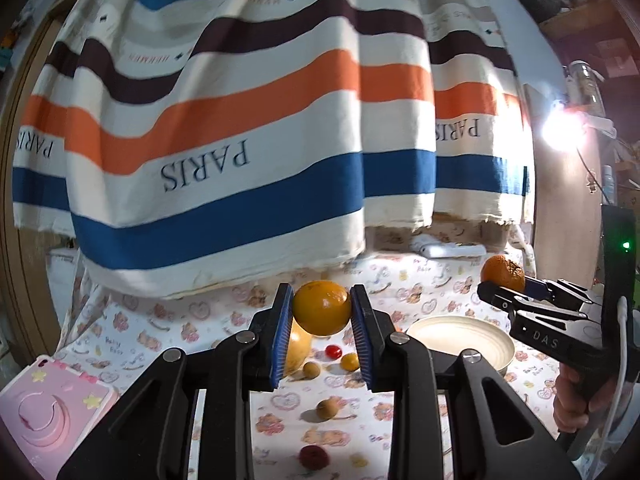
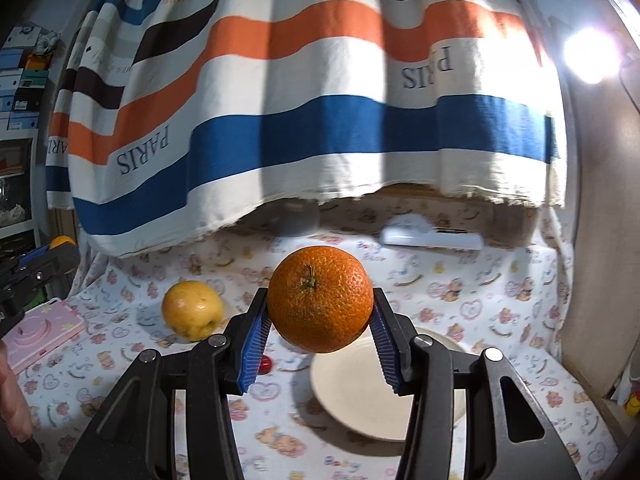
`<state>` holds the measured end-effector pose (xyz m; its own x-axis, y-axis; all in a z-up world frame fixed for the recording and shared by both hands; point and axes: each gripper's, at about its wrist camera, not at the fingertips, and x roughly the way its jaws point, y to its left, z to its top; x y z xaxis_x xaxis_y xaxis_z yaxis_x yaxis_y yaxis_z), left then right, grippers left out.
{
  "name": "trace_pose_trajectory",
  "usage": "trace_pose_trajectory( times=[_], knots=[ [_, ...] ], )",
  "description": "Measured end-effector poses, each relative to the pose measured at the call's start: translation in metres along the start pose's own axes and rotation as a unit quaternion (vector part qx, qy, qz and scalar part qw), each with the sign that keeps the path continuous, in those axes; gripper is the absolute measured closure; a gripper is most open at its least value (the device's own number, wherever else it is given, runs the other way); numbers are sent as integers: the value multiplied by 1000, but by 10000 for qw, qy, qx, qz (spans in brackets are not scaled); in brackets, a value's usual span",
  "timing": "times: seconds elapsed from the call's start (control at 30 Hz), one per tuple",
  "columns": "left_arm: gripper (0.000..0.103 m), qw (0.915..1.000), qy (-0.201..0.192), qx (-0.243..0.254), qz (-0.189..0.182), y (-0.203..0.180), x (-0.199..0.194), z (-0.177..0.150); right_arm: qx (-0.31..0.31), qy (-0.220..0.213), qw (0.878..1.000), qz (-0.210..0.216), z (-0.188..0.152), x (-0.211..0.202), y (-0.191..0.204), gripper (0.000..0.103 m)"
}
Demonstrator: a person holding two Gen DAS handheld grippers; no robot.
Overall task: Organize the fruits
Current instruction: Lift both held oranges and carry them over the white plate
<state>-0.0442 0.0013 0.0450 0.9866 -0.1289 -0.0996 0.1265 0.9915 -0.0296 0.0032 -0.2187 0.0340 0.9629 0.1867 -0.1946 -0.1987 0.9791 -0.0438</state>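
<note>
My left gripper (image 1: 322,312) is shut on a smooth yellow-orange fruit (image 1: 322,307) and holds it above the table. My right gripper (image 2: 320,312) is shut on a rough-skinned orange (image 2: 320,298), held above a cream plate (image 2: 360,396). The right gripper with its orange (image 1: 503,273) also shows in the left wrist view, above the plate (image 1: 460,338). A yellow apple (image 2: 192,310) sits on the cloth left of the plate. Small fruits lie on the cloth: a red one (image 1: 333,351), a yellow one (image 1: 349,361), two brown ones (image 1: 311,370) (image 1: 327,409), and a dark red one (image 1: 314,457).
A striped "PARIS" cloth (image 1: 240,120) hangs behind the table. A pink case (image 1: 48,412) lies at the left edge. A white device (image 2: 432,238) lies at the back. A bright lamp (image 2: 590,54) shines at the right. The table cover is a patterned cloth (image 2: 480,292).
</note>
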Motion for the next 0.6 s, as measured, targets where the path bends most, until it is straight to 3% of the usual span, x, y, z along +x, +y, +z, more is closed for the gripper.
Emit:
trace_pose_trajectory(
  times=[0.13, 0.43, 0.6],
  knots=[
    [75, 9998, -114, 118, 69, -18, 5, 0, -28, -123, 9996, -255, -3, -1, -23, 53],
    [75, 9962, 529, 88, -680, -79, 70, 2, 210, -155, 9962, -828, -11, 16, -76, 53],
    [75, 9937, 793, 39, -786, -110, 110, -6, 452, 60, 9951, -876, -15, 24, -99, 53]
  ],
)
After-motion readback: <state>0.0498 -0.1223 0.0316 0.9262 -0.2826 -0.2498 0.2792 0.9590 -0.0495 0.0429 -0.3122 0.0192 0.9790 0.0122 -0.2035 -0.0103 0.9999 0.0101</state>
